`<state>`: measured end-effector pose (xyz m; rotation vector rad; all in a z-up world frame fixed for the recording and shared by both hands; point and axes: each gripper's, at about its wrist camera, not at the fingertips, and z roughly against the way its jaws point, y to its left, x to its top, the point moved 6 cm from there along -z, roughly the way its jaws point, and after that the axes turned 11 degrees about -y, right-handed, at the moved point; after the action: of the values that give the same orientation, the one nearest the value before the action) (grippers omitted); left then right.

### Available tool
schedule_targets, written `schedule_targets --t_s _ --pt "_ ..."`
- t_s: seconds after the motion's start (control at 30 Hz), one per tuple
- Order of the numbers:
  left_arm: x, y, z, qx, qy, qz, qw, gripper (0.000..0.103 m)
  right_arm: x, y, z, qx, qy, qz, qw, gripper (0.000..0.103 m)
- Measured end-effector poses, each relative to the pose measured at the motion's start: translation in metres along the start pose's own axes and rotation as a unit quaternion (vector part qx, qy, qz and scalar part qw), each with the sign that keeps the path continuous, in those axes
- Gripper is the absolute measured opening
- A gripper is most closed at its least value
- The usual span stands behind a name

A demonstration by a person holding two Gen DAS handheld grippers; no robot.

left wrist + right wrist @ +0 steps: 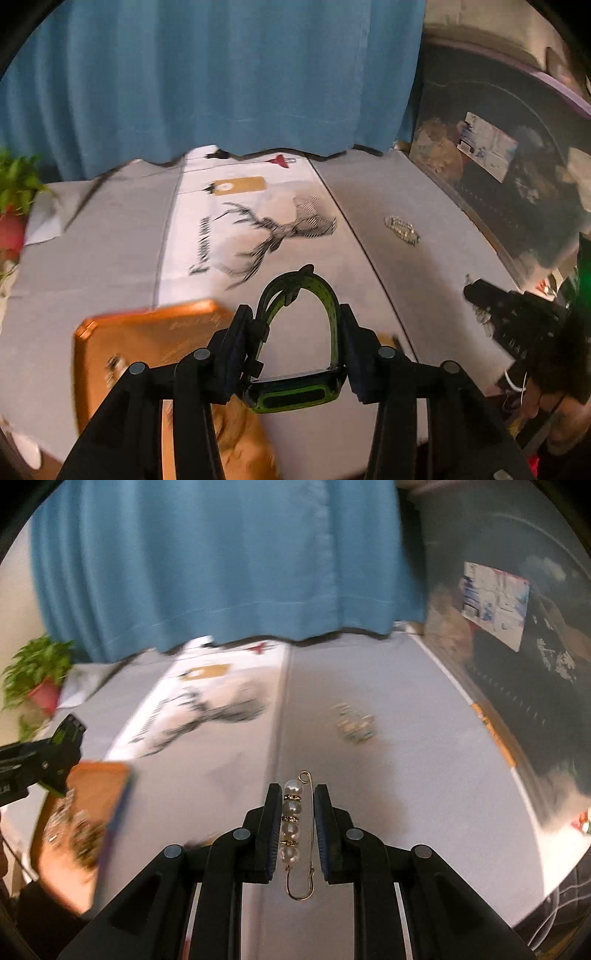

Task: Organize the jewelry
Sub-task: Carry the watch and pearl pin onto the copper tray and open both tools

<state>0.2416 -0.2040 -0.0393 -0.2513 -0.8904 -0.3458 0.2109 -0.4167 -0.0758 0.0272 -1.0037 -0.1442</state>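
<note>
My left gripper (295,325) is shut on a black and green wristband watch (295,395), its strap looping up between the fingers, held above the grey tablecloth. My right gripper (295,801) is shut on a gold pin brooch with pearls (293,827). An orange jewelry tray (147,339) lies below and left of the left gripper; in the right wrist view the tray (96,786) holds several blurred pieces. A sparkly brooch (402,229) lies on the cloth to the right, and it also shows in the right wrist view (356,723).
A white panel with a deer print (266,229) runs down the middle of the cloth. A blue curtain (221,74) hangs behind. A potted plant (14,192) stands at the far left. A dark cabinet (517,166) borders the right side.
</note>
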Motion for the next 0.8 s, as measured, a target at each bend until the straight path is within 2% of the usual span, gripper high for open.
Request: schedule_targets --t_s 0.27,0.43,0.63,0.8 --pt "-0.059 0.031 0.096 0.044 -0.003 0.008 0.9990 0.042 -0.056 0.088 0.081 0.050 0.017 0.030 0.998 0.018" --pt "-0.090 0.046 0.140 0.051 -0.004 0.022 0.9985 0.043 -0.084 0.135 0.122 0.076 0.025 0.056 0.995 0.018" --pt "-0.107 0.062 0.179 0.058 -0.027 0.032 0.9974 0.043 -0.099 0.181 0.156 0.101 0.025 0.088 0.991 0.018" --pt "-0.115 0.084 0.198 0.066 -0.037 0.050 0.9959 0.043 -0.102 0.206 0.166 0.110 0.027 0.112 0.987 0.018"
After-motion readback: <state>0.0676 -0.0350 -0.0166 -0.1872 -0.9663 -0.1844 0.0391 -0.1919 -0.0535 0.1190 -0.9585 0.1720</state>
